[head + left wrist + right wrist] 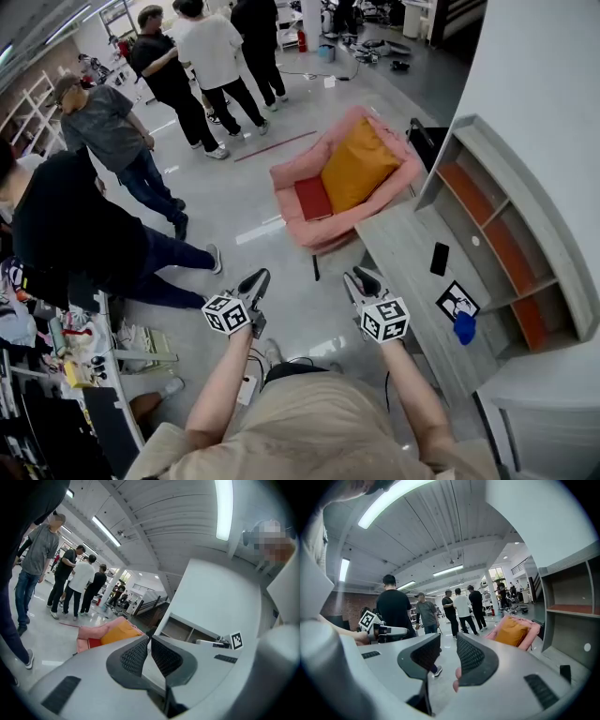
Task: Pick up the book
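Note:
The book [312, 197] is a flat red one lying on the seat of a pink armchair [292, 173], beside an orange cushion [356, 164]. In the left gripper view a red strip of the book [93, 642] shows on the armchair [89, 632]. Both grippers are held in the air well short of the chair, pointing towards it. My left gripper [255, 281] is shut and empty, its jaws meeting at the tips [149, 638]. My right gripper [361, 278] is open with nothing between its jaws [447, 641]. The right gripper view shows the armchair [532, 632] and cushion [511, 630], but not the book.
A grey desk [412, 281] runs along the right with a black phone [439, 258], a marker card [457, 302] and a blue object [465, 327] on it. A shelf unit [511, 225] stands behind it. Several people [202, 56] stand on the floor beyond the chair, and a cluttered bench [66, 366] is at the left.

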A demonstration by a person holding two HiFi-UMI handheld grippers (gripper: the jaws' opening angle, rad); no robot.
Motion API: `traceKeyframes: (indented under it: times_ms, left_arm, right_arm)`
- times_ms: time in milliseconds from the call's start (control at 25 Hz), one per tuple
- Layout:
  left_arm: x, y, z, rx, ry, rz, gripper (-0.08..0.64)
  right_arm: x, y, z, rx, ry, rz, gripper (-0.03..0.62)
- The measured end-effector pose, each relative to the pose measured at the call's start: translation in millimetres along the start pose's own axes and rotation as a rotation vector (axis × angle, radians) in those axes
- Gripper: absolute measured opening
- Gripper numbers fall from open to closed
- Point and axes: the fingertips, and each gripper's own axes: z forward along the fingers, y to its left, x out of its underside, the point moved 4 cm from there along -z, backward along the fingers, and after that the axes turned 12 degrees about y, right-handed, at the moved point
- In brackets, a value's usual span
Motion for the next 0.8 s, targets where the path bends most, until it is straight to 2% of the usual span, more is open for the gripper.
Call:
traceKeyframes:
  times_ms: [240,800]
  left_arm:
    - [2,-6,4,0.0,-0.008,-0.005,0.012]
    - [13,-28,8,-0.004,0.002,-0.004,0.014]
  right_arm:
    - [-3,-3,-7,-0.098,-0.046,0.108,0.13]
    - [8,-16,-24,-0.101,-0.045,0.115,0.132]
